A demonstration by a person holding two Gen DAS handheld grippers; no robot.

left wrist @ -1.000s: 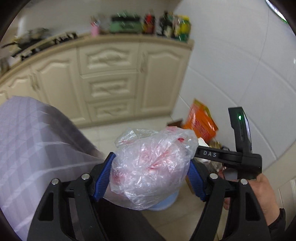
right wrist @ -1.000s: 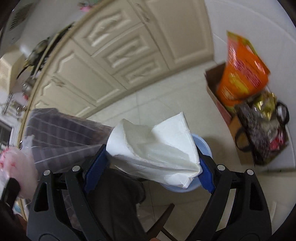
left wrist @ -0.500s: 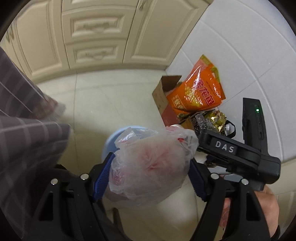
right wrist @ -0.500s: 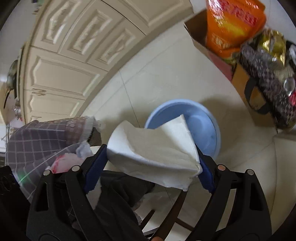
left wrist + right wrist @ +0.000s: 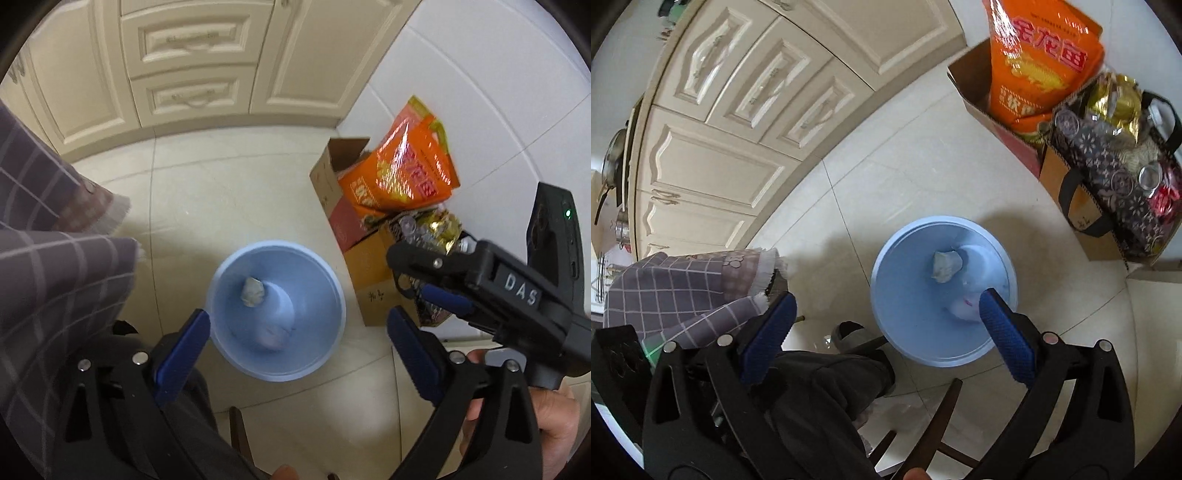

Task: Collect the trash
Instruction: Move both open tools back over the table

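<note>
Both my grippers, left (image 5: pixel 297 339) and right (image 5: pixel 886 325), have just spread their fingers wide, nothing between them. Below on the floor, the round light-blue plastic bin (image 5: pixel 332 295) holds the crumpled trash wad (image 5: pixel 253 291). Beyond it stands a cardboard box (image 5: pixel 325 177).

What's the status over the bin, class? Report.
Left gripper and right gripper open, empty, jaws just opened. Trash lying in blue bin. Nothing in the way.
</note>
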